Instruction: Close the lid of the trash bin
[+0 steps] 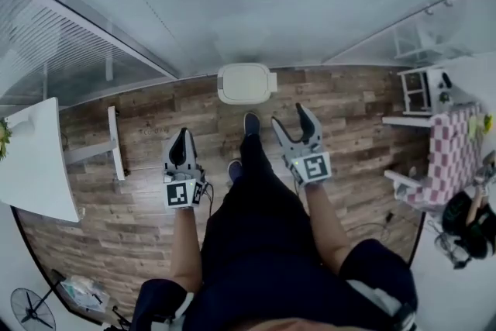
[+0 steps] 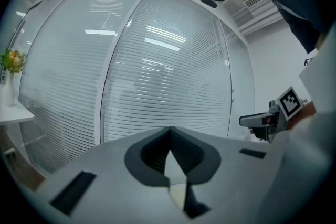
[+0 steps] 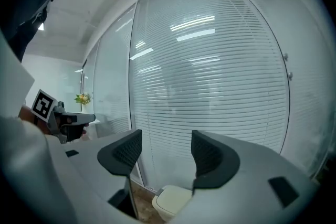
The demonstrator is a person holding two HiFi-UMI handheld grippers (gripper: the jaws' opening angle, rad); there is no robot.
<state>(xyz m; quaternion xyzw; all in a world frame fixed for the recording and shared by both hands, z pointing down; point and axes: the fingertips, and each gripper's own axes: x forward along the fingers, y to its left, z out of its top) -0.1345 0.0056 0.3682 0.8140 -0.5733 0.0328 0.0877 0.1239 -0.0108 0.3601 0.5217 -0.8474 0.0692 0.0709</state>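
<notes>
head view: trash bin [image 1: 246,84] by glass wall [image 1: 256,4], lid [image 1: 242,80] looks down.
left gripper [image 1: 184,134]: my jaws together, empty.
right gripper [image 1: 289,117]: spread, empty.
handling: probably light, stiff plastic; push lid's front edge.

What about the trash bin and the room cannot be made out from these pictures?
1. Head view: the trash bin shows only its lid from above; its sides are hidden beneath.
2. Right gripper view: the bin is cut by the bottom edge and partly hidden by the right gripper.
3. Left gripper view: no bin; the left gripper fills the lower part.
4. Head view: clutter beside the fan is too small.
</notes>
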